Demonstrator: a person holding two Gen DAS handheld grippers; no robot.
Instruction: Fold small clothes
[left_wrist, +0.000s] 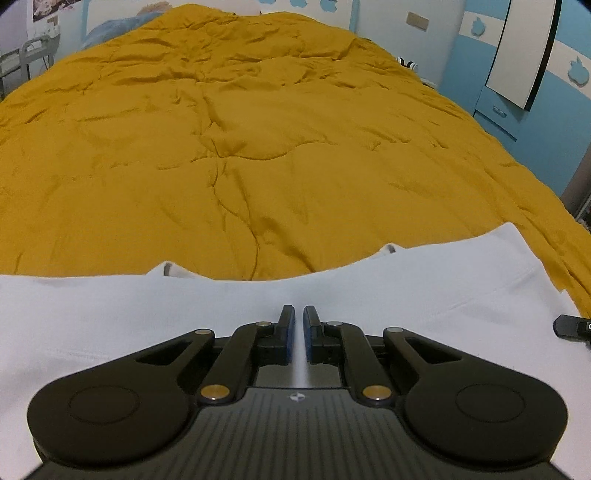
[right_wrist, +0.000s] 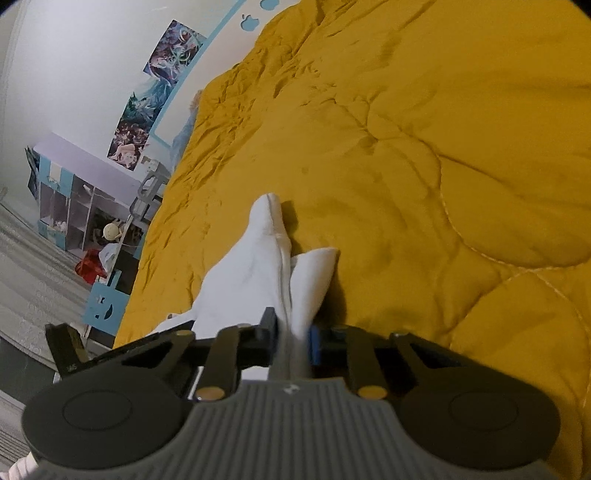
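The white garment (left_wrist: 406, 288) lies spread flat across the near edge of a bed, on a wrinkled mustard quilt (left_wrist: 229, 147); in the right wrist view a bunched fold of it (right_wrist: 266, 266) rises off the quilt (right_wrist: 424, 147) into the right tongs (right_wrist: 293, 332), whose blue-padded jaws are pinched on the cloth; the left tongs (left_wrist: 299, 317) tilt down over the flat cloth with their jaws drawn almost together, a thin white strip showing in the slit, though I cannot tell if they grip it; beyond the bed stand blue-and-white walls, a wardrobe (left_wrist: 517, 74), posters (right_wrist: 155, 96), and cluttered cube shelves (right_wrist: 74, 206) on the floor.
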